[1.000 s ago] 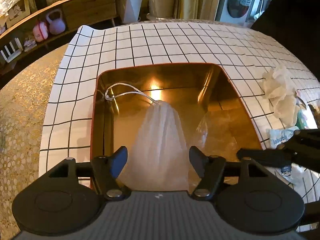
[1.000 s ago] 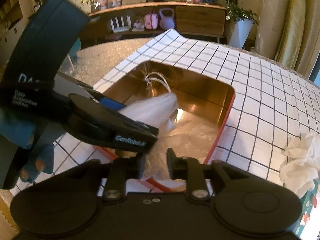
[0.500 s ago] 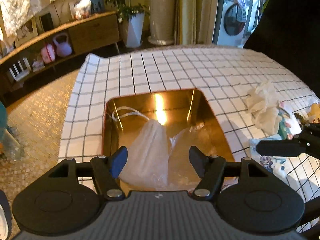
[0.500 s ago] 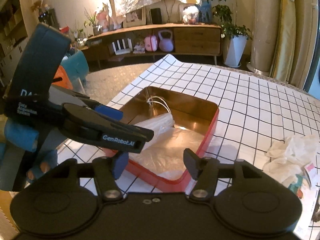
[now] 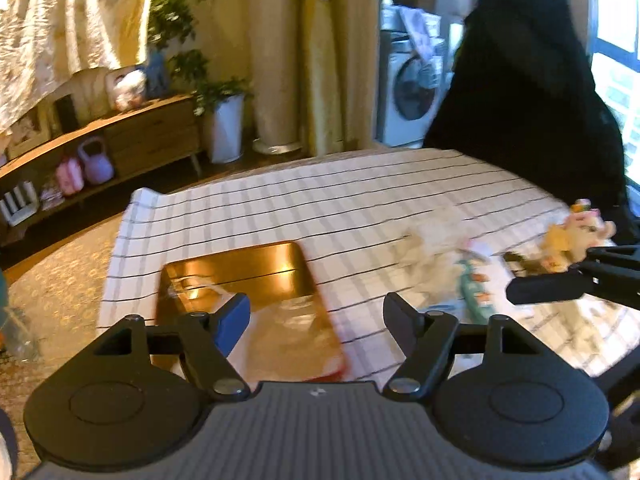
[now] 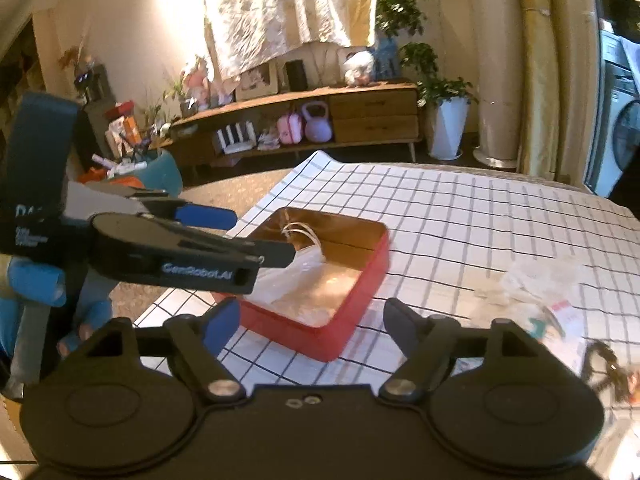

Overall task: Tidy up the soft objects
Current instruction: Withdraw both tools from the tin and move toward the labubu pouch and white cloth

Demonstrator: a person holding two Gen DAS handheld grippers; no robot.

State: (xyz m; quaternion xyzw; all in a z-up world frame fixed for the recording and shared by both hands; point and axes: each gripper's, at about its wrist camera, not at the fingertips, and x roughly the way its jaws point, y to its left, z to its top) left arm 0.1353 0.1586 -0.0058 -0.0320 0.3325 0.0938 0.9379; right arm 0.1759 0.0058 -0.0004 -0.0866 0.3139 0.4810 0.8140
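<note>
A red tray (image 6: 352, 320) with a shiny gold inside (image 5: 248, 272) sits on the checked cloth. A white drawstring bag (image 6: 304, 276) lies in it, beside clear plastic (image 5: 292, 332). My left gripper (image 5: 316, 320) hangs above the tray's near edge, jaws opening, nothing between them. My right gripper (image 6: 312, 320) hangs over the tray's near corner, jaws opening and empty. The left gripper (image 6: 256, 236) shows from the side at the left of the right wrist view. A crumpled white cloth (image 6: 536, 280) and a yellow plush toy (image 5: 576, 236) lie to the right on the cloth.
A printed packet (image 5: 472, 284) lies next to the crumpled cloth. A dark tangled item (image 6: 608, 368) rests at the cloth's right. A dark figure (image 5: 528, 92) stands at the table's far right. A wooden sideboard (image 6: 320, 120) runs along the back wall.
Both grippers have lifted and pulled back from the tray. The right gripper, which had pinched the bag, has let it go and opened wide. The bag stays in the tray.
</note>
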